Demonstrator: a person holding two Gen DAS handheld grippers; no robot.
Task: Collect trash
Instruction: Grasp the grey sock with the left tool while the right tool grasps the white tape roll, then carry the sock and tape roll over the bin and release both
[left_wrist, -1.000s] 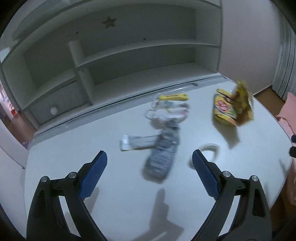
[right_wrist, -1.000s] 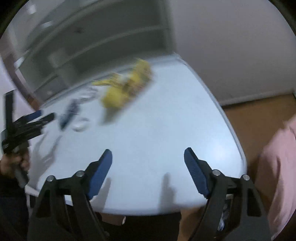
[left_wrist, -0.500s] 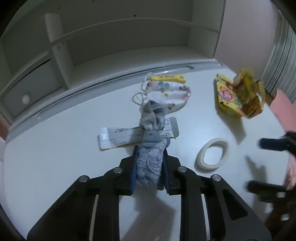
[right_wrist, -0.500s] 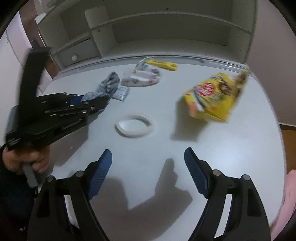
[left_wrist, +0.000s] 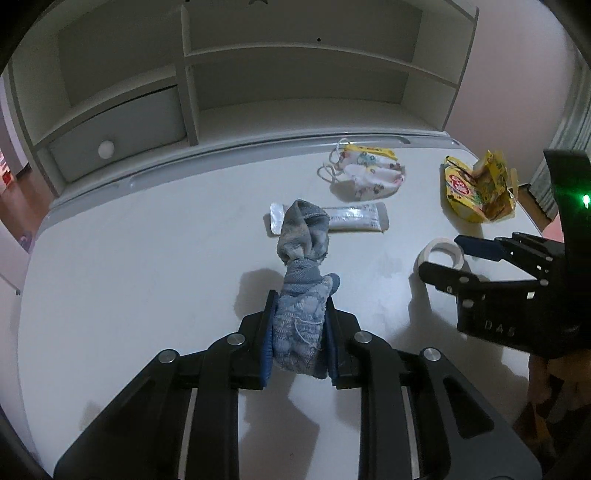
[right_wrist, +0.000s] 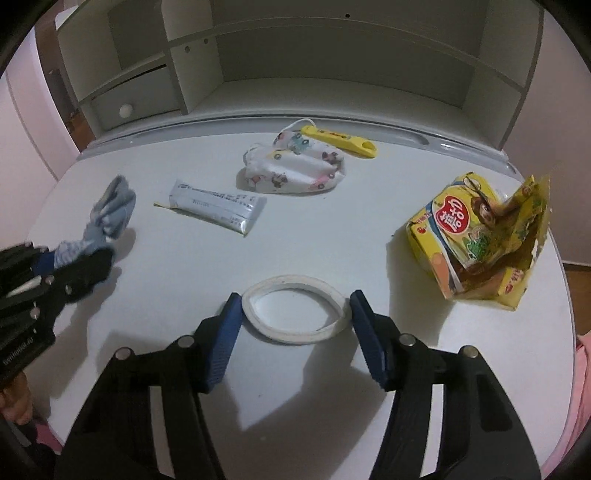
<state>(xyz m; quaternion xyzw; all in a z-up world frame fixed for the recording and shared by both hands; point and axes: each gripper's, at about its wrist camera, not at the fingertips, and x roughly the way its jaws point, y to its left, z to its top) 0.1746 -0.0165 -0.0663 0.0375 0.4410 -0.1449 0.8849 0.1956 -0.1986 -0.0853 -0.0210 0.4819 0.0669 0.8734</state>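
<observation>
My left gripper (left_wrist: 300, 299) is shut on the lower end of a blue-grey sock (left_wrist: 303, 236), and the rest of the sock stands up over the white table (left_wrist: 129, 258). The right wrist view shows that gripper (right_wrist: 74, 266) and sock (right_wrist: 110, 210) at the left edge. My right gripper (right_wrist: 295, 295) straddles a flat white tape ring (right_wrist: 295, 338) lying on the table. Its jaws are closing, with the blue pads (right_wrist: 229, 325) right at the ring's two sides and the ring not squeezed. In the left wrist view the right gripper (left_wrist: 441, 254) reaches over the same ring (left_wrist: 441, 242).
A silver sachet (right_wrist: 214, 210), a printed face mask (right_wrist: 295, 166), a yellow stick-shaped item (right_wrist: 340, 140) and a torn yellow snack bag (right_wrist: 472, 236) lie on the table. A white shelf unit (left_wrist: 295, 92) with a drawer stands along the far edge. A hand (right_wrist: 14, 402) shows at lower left.
The left gripper closed on the sock and lifted one end. The right gripper swung in from the table's right side, came down over the tape ring, and its jaws narrowed.
</observation>
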